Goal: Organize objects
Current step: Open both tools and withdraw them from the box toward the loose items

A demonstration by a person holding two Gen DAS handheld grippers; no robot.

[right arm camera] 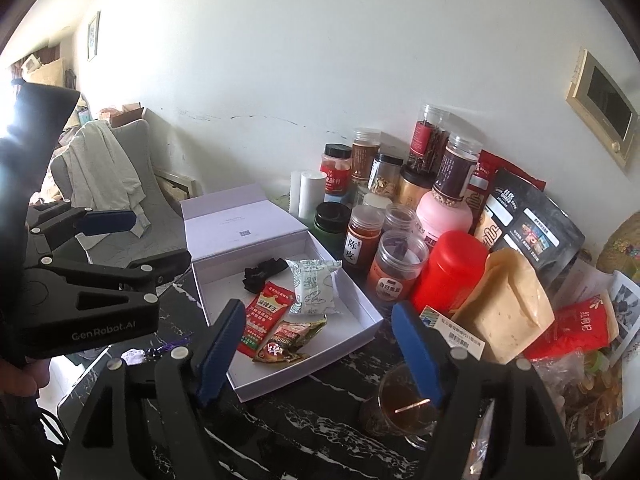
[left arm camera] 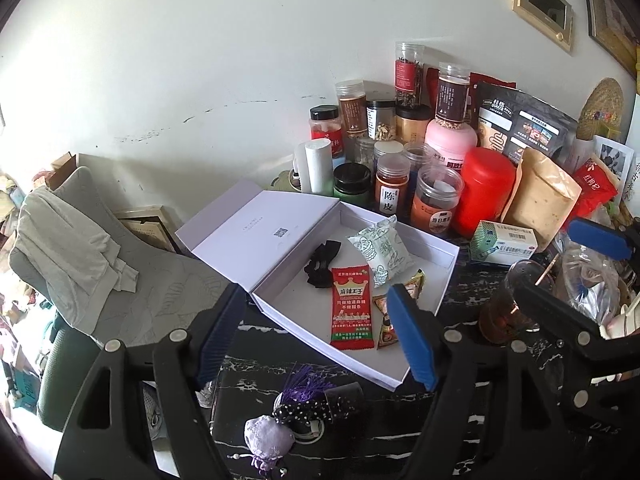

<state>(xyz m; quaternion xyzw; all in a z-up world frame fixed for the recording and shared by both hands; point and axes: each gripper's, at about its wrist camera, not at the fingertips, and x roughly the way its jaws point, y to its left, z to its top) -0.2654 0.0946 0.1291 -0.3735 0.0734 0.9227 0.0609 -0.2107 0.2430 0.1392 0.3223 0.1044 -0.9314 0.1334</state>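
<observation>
A white box (left arm camera: 404, 376) lay open on the black marble-patterned table (left arm camera: 352, 432), its lid (left arm camera: 256, 224) folded back to the left. Inside were a red snack packet (left arm camera: 351, 307) printed with yellow characters, lying flat; a white and green wrapped packet (left arm camera: 380, 254) tilted against the far wall; a black scrunchie (left arm camera: 320, 266) toward the lid side; and a small brown and gold sachet (left arm camera: 386, 330) just beside the red packet.

The left gripper (left arm camera: 316, 340) hung above the near edge of the box, blue-padded fingers spread wide with nothing between them. The right gripper (right arm camera: 320, 352) stood likewise wide apart and empty, over the box's near right corner.

On the table in front of the box lay a purple tassel (left arm camera: 304, 380), a black dotted bow (left arm camera: 304, 410) and a lilac pouch (left arm camera: 268, 436). A glass of brown liquid (right arm camera: 404, 404) stood right of the box. Jars (left arm camera: 392, 188), a red canister (left arm camera: 484, 190) and a kraft pouch (left arm camera: 540, 200) crowded the wall behind.
</observation>
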